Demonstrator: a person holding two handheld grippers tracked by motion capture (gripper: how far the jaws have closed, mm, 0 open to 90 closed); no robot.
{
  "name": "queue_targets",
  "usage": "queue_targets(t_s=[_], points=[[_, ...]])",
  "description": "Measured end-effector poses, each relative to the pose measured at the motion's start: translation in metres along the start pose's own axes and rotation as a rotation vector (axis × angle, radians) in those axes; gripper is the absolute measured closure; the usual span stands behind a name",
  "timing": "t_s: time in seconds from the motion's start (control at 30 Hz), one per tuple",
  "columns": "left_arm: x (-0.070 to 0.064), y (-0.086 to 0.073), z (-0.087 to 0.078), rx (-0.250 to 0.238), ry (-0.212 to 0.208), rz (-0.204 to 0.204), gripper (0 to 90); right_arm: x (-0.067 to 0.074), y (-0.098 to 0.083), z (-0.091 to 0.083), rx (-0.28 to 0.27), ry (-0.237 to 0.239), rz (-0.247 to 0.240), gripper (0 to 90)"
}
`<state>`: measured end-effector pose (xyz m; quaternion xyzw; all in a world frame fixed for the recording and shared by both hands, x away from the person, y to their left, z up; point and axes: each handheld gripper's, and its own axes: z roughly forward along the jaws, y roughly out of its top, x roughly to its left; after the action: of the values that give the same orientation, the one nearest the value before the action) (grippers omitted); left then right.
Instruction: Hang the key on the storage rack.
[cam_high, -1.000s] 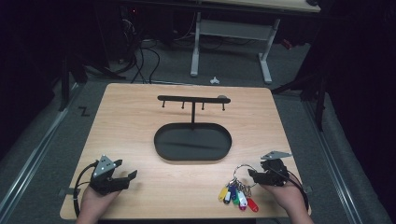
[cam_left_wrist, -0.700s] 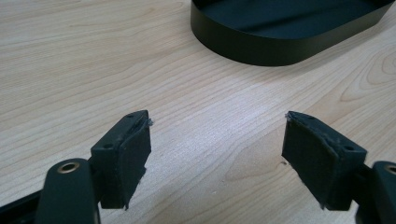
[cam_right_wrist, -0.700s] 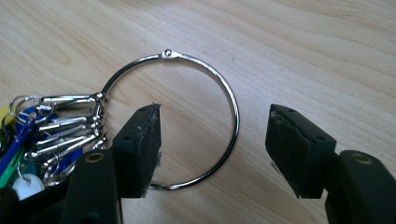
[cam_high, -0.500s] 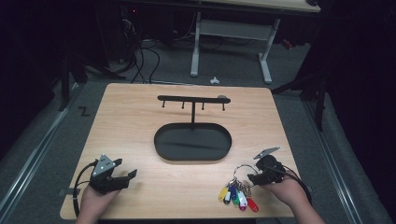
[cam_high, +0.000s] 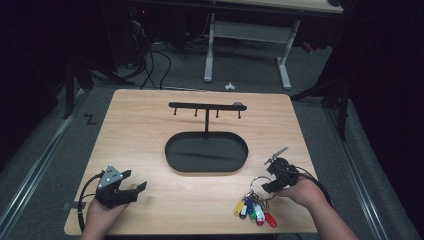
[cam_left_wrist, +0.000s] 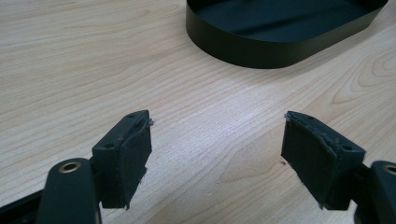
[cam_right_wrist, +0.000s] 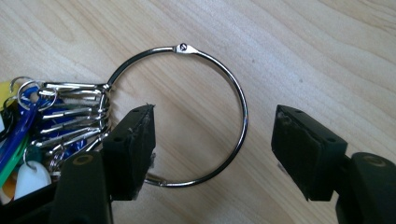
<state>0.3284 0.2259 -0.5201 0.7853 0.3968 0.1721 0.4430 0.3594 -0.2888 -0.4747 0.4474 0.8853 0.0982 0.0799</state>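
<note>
Change: right gripper (cam_right_wrist: 212, 140) has dipped lower over the key ring (cam_right_wrist: 205, 60), near right on the table (cam_high: 150, 130).
Claws: both spread wide, empty; one right jaw inside the ring.
Meaning: a grasp looks imminent.
Left gripper (cam_left_wrist: 217, 154): idle, near left.

A wooden table (cam_high: 140, 120) is seen on a grey floor (cam_high: 260, 80). Beyond its far edge a desk with white legs (cam_high: 209, 50) is placed, and a small white object (cam_high: 229, 86) lies near that edge. Black cables (cam_high: 155, 65) are spread beyond the far left corner. A black mark (cam_high: 90, 119) is seen beside the left edge.
</note>
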Motion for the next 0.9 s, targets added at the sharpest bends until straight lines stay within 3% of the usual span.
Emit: queue_targets(t_s=[0.13,0.47,0.87,0.9], points=[[-0.001,0.001,0.0,-0.003,-0.005,-0.002,24.7,0.0,0.006,0.003,0.027,0.006,-0.025,30.2],[-0.002,0.003,-0.002,-0.013,-0.023,-0.003,26.6,0.002,0.019,0.004,0.061,0.004,-0.066,44.1],[-0.003,0.003,-0.003,-0.022,-0.025,0.006,27.5,0.002,0.032,0.002,0.081,0.026,-0.1,47.2],[-0.003,0.004,-0.002,-0.019,-0.03,0.009,27.5,0.003,0.033,0.004,0.1,0.033,-0.113,51.0]])
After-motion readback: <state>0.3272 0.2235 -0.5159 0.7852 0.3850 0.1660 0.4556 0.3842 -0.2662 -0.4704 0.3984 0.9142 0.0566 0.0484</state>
